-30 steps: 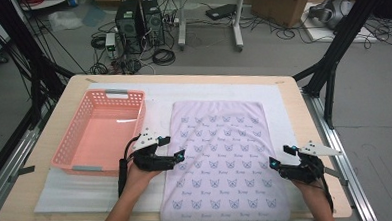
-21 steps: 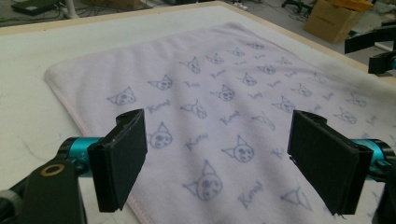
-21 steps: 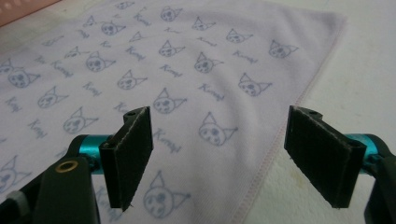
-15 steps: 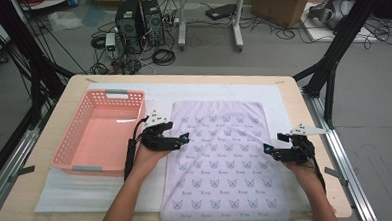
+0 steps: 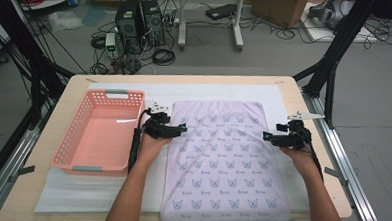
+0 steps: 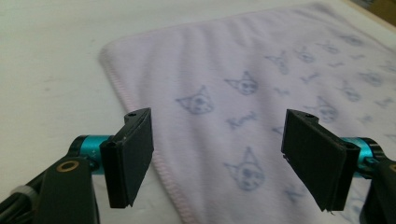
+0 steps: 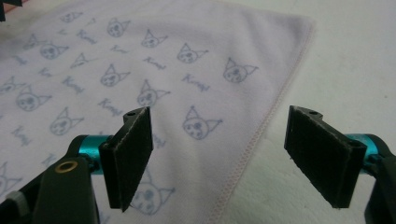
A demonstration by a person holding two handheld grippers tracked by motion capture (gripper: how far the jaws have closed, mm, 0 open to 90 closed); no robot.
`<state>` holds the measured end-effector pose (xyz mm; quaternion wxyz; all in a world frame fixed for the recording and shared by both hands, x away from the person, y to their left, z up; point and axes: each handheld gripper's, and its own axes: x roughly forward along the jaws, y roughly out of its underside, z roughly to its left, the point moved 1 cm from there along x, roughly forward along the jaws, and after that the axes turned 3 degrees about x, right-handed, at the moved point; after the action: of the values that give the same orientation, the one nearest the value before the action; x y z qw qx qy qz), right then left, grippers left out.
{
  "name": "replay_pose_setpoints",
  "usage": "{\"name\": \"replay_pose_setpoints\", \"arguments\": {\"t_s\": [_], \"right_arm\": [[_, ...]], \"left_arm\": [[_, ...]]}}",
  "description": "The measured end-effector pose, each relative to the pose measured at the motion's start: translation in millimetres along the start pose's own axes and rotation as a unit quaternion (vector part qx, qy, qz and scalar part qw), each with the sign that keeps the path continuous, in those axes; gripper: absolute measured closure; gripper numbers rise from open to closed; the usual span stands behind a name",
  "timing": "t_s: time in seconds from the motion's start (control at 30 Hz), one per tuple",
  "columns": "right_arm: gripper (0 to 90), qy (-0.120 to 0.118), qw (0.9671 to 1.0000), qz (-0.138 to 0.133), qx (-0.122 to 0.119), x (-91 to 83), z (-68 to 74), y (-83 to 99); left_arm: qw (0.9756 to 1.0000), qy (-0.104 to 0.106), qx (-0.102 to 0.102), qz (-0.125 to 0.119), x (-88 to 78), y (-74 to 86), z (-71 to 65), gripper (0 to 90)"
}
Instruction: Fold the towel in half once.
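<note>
A pale lilac towel (image 5: 221, 154) printed with small cat faces lies flat on the white mat. My left gripper (image 5: 182, 130) hovers over the towel's left edge near its far corner, jaws wide apart. In the left gripper view the gripper (image 6: 219, 158) straddles the hemmed edge of the towel (image 6: 233, 84); its jaws have just been closing slightly, and nothing is pinched between them. My right gripper (image 5: 266, 136) is open at the towel's right edge. In the right gripper view the gripper (image 7: 219, 158) frames the hem of the towel (image 7: 140, 60) without touching it.
A pink plastic basket (image 5: 68, 158) stands on the left of the white foam mat (image 5: 67, 188), close beside my left forearm. The wooden table (image 5: 316, 150) ends just right of my right hand. Black frame posts stand at both sides, and cables and computers lie on the floor beyond.
Both hands have slid along the towel's side edges, away from the person and toward its far corners. The towel has not moved.
</note>
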<state>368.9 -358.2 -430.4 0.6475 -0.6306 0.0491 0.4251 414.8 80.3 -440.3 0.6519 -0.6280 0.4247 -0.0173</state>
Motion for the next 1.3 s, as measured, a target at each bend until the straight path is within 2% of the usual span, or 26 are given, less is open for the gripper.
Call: {"name": "replay_pose_setpoints", "arguments": {"t_s": [0.07,0.17,0.3,0.33,0.4,0.47,0.57,0.63,0.7,0.77,0.83,0.87,0.97,1.03,1.07,1.1,1.13,1.17,1.2,1.3], "right_arm": [[22.7,0.004,0.9999,0.008,0.005,5.5,-3.1,-0.7],[24.4,0.021,0.9995,0.016,0.016,13.7,-6.7,-2.5],[30.2,0.043,0.9984,0.03,0.022,23.7,-10.6,-5.3],[32.2,0.045,0.998,0.036,0.025,26.0,-11.6,-5.4],[35.9,0.051,0.9973,0.044,0.028,30.4,-13.0,-5.1],[39.2,0.058,0.9966,0.049,0.031,33.5,-13.1,-5.0],[50.7,0.082,0.995,0.052,0.022,35.4,-10.9,-6.9],[55.7,0.1,0.9933,0.059,0.005,36.4,-8.3,-7.8],[65.2,0.099,0.9935,0.057,-0.002,37.4,-6.6,-8.4],[71.2,0.096,0.9937,0.058,-0.003,38.6,-5.0,-8.8],[81.6,0.09,0.994,0.062,-0.003,39.3,-2.6,-9.3],[85.2,0.085,0.9944,0.063,-0.003,40.0,-1.6,-9.7],[87.7,0.098,0.9924,0.073,-0.014,41.7,2.2,-13.0],[88.0,0.123,0.9895,0.073,-0.022,42.3,3.1,-15.6],[88.0,0.13,0.9889,0.069,-0.019,41.6,1.9,-17.4],[88.0,0.13,0.9897,0.058,-0.008,40.1,0.4,-19.2],[88.0,0.126,0.9911,0.044,0.003,38.4,-1.8,-21.2],[88.0,0.119,0.9923,0.031,0.013,36.3,-3.7,-23.5],[88.0,0.113,0.9934,0.011,0.017,32.5,-4.7,-26.4],[88.0,0.102,0.9942,-0.012,0.03,27.1,-6.7,-31.0]], "left_arm": [[0.9998,-0.017,-0.006,0.011,3.9,2.0,4.3,26.2],[0.9994,-0.024,-0.002,0.027,10.0,2.7,6.8,27.1],[0.999,-0.019,-0.002,0.039,19.3,5.2,6.5,32.1],[0.9989,-0.021,0.014,0.04,20.0,6.1,5.9,32.7],[0.9988,-0.023,0.015,0.041,19.8,5.9,6.0,34.0],[0.9981,-0.027,0.031,0.046,17.6,6.2,7.6,40.6],[0.9972,-0.036,0.044,0.049,16.8,6.8,6.6,48.9],[0.9959,-0.047,0.061,0.049,17.4,7.6,2.8,50.8],[0.996,-0.041,0.063,0.047,16.8,7.8,2.4,55.9],[0.9965,-0.032,0.062,0.046,16.1,8.3,2.3,64.7],[0.9973,-0.027,0.051,0.046,15.7,8.3,2.2,73.6],[0.9978,-0.018,0.043,0.048,15.5,8.2,2.5,84.1],[0.998,-0.024,0.034,0.048,15.8,6.7,2.1,86.9],[0.9981,-0.045,0.019,0.037,13.9,4.1,5.1,87.2],[0.9983,-0.051,0.008,0.025,11.3,1.3,7.7,87.2],[0.998,-0.062,0.001,0.008,8.2,-1.8,9.5,87.4],[0.9972,-0.074,0.003,-0.008,4.2,-4.8,12.0,87.7],[0.9971,-0.074,0.0,-0.013,1.0,-7.9,15.0,87.7],[0.9973,-0.073,0.003,-0.009,-0.1,-10.2,16.1,87.7],[0.9976,-0.066,0.012,-0.018,-3.8,-13.5,14.6,87.8]]}}
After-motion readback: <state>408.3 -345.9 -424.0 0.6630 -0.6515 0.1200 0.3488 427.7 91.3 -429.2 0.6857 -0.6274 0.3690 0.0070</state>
